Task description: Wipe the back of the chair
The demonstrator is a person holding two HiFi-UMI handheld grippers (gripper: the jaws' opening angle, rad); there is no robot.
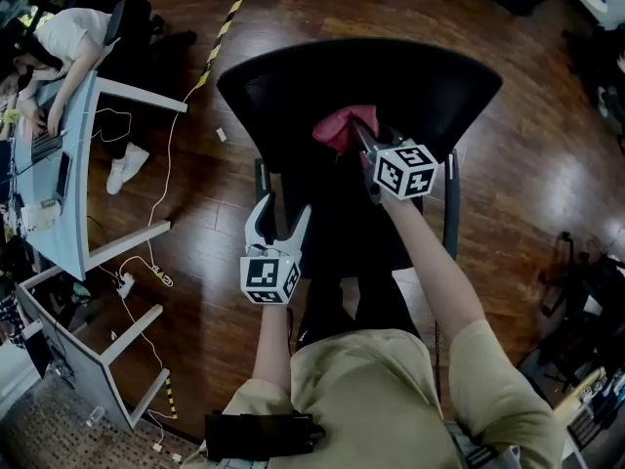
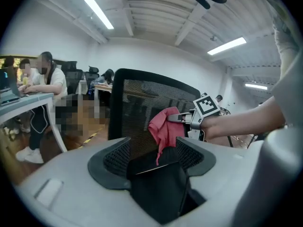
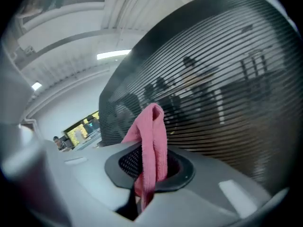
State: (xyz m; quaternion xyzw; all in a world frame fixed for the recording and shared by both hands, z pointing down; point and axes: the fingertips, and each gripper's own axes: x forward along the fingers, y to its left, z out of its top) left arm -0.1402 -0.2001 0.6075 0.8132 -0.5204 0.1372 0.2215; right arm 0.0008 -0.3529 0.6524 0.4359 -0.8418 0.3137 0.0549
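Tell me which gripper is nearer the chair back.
Right. The right gripper holds the cloth right at the back; the left gripper hangs short of it, jaws apart.

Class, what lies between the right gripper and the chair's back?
A pink cloth, clamped in the right gripper, just before the chair back; right gripper view.

Cut off by the right gripper view's top and right edges, the chair back (image 3: 222, 70); buried in the pink cloth (image 1: 339, 131) in the head view, the jaw tips of the right gripper (image 1: 359, 137).
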